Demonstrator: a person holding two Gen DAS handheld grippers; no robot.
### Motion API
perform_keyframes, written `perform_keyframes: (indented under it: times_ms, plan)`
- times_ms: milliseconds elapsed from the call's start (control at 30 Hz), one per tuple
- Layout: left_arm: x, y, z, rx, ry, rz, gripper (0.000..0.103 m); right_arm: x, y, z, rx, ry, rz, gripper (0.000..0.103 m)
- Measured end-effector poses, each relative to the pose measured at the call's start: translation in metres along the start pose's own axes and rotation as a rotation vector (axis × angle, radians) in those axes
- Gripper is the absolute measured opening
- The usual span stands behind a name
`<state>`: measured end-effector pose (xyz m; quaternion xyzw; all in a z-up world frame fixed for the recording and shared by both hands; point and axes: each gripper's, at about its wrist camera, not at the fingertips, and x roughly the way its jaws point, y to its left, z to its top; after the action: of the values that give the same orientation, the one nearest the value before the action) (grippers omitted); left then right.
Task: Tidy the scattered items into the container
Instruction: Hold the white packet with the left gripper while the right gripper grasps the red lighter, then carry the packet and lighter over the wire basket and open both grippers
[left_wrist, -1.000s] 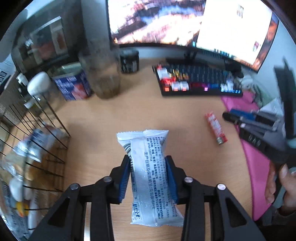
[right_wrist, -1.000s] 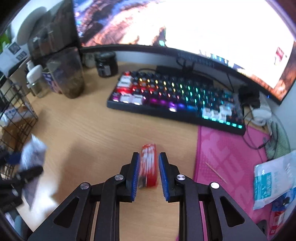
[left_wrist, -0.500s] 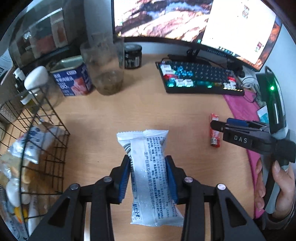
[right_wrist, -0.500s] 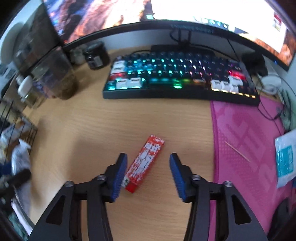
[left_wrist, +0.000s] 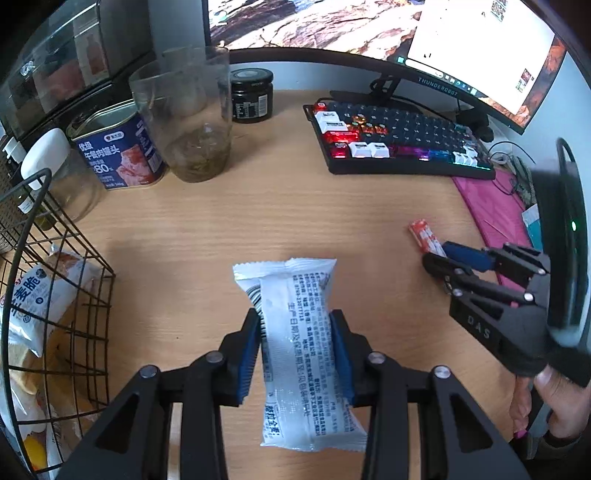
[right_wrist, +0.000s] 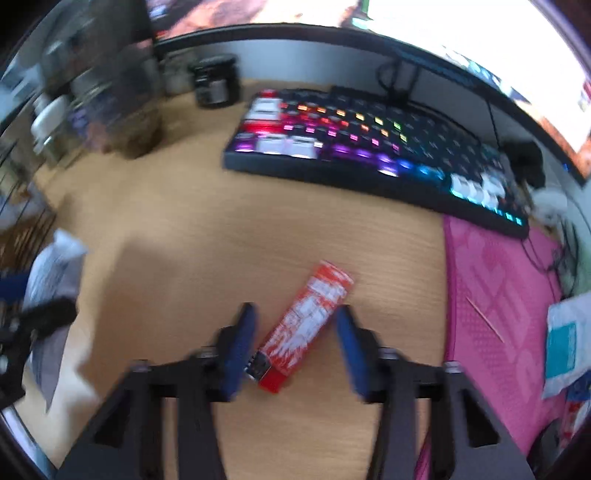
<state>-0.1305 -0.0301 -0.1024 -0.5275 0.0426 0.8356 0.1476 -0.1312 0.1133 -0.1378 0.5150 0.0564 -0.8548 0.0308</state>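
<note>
I am holding the left tool (left_wrist: 295, 347) clamped on a white snack packet (left_wrist: 301, 354), its blue pads pressing the packet's two long sides; the packet is pointing straight away from me along the fingers, above the wooden desk (left_wrist: 258, 221) in the lower middle of the left wrist frame. The wire basket (left_wrist: 55, 280) I am aiming for is sitting at the left edge of that frame, already holding other wrapped snacks, so the packet is needing to travel leftward and over the rim.

I am keeping the right tool (right_wrist: 295, 343) spread wide with nothing in it. The red-and-white stick packet (right_wrist: 308, 325) is lying flat on the desk in the gap between its fingers, in the lower centre of the right wrist frame. Its long axis is running diagonally, from lower left to upper right, skewed against the fingers, with its near end close beside the left-hand pad; whether they are touching I cannot tell through the blur. I am judging that the tool needs turning to square with the stick before closing, or the stick may swivel. The right tool is plainly the nearer one to it.
</note>
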Motion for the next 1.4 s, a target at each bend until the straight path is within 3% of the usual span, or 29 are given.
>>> perform_keyframes:
  times_ms: [233,433,567,700,800,1000,1167,1267,1367,1400]
  plan:
    - [-0.014,0.004,0.001,-0.008,-0.030,0.004,0.042,-0.012,-0.005,-0.007,-0.006,-0.013,0.024,0.025]
    - [-0.066,0.017,0.008,-0.020,-0.134,0.031,0.042,-0.064,0.014,0.010,-0.031,-0.136,0.084,0.025]
    - [-0.120,0.047,0.003,-0.061,-0.221,0.093,0.042,-0.114,0.059,0.032,-0.112,-0.235,0.201,0.025]
    - [-0.167,0.098,-0.017,-0.159,-0.267,0.199,0.042,-0.153,0.131,0.052,-0.250,-0.296,0.341,0.025]
    - [-0.183,0.143,-0.041,-0.257,-0.252,0.264,0.042,-0.164,0.189,0.056,-0.344,-0.295,0.429,0.025]
    - [-0.180,0.195,-0.074,-0.359,-0.205,0.301,0.042,-0.147,0.267,0.062,-0.420,-0.229,0.519,0.025]
    - [-0.178,0.202,-0.078,-0.368,-0.206,0.294,0.042,-0.132,0.282,0.063,-0.439,-0.204,0.522,0.025]
    - [-0.177,0.200,-0.078,-0.366,-0.213,0.302,0.053,-0.132,0.282,0.063,-0.427,-0.202,0.530,0.025]
    - [-0.180,0.203,-0.081,-0.387,-0.213,0.348,0.064,-0.131,0.281,0.064,-0.414,-0.204,0.526,0.031]
    - [-0.181,0.204,-0.082,-0.399,-0.216,0.345,0.067,-0.131,0.279,0.065,-0.407,-0.199,0.525,0.040]
